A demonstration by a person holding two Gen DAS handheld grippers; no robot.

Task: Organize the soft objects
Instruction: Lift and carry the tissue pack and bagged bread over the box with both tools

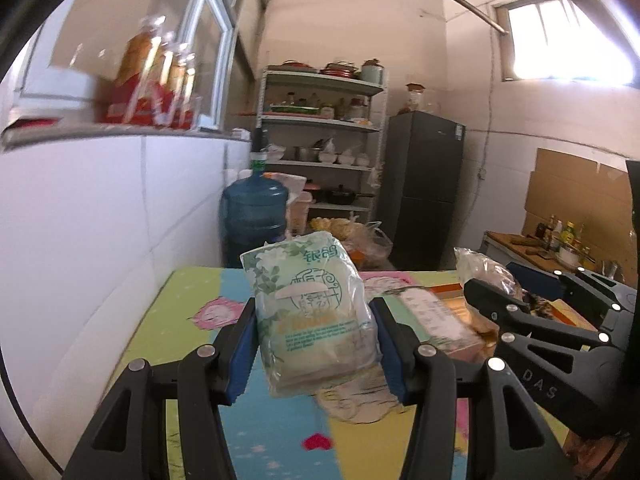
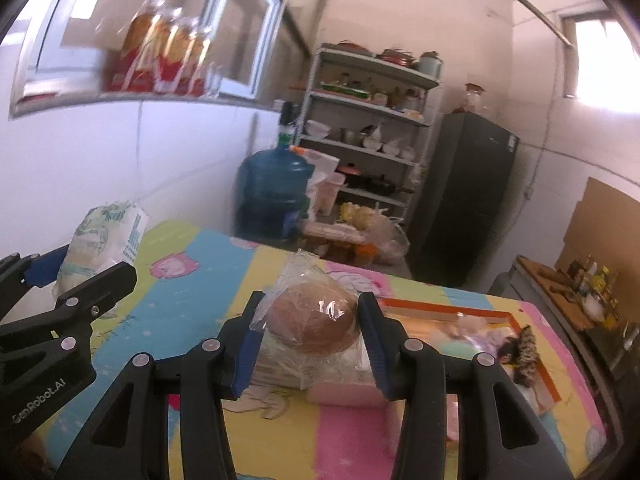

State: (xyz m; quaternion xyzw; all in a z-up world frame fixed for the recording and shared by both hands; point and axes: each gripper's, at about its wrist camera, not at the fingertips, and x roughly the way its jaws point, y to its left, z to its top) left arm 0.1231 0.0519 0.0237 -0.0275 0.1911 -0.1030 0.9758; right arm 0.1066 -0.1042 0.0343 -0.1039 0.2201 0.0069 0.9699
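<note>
Desk surface, covered by a bright cartoon-print cloth in yellow, blue, pink and green, fills the lower part of both wrist views, with a white tiled wall to its left. Beyond its far edge stand a tall dark grey fridge, a white metal shelf rack loaded with pots, bowls and jars, and a large blue plastic water jug. On the right half of the desk lies a shallow wooden tray with an orange rim; blurred soft things lie inside it, among them a dark speckled fuzzy piece, and nothing more can be told of them. The left tongs hold a soft pack of tissues in a white wrapper with green leaf print above the desk, the blue pads pressing its two sides so that it stands upright between them. The right tongs pinch a round brown bun sealed in clear plastic wrap, raised above the desk near the tray's left end, over a flat pink and white packet that lies on the cloth. Each pair of tongs shows at the edge of the other's view, the two well apart.
</note>
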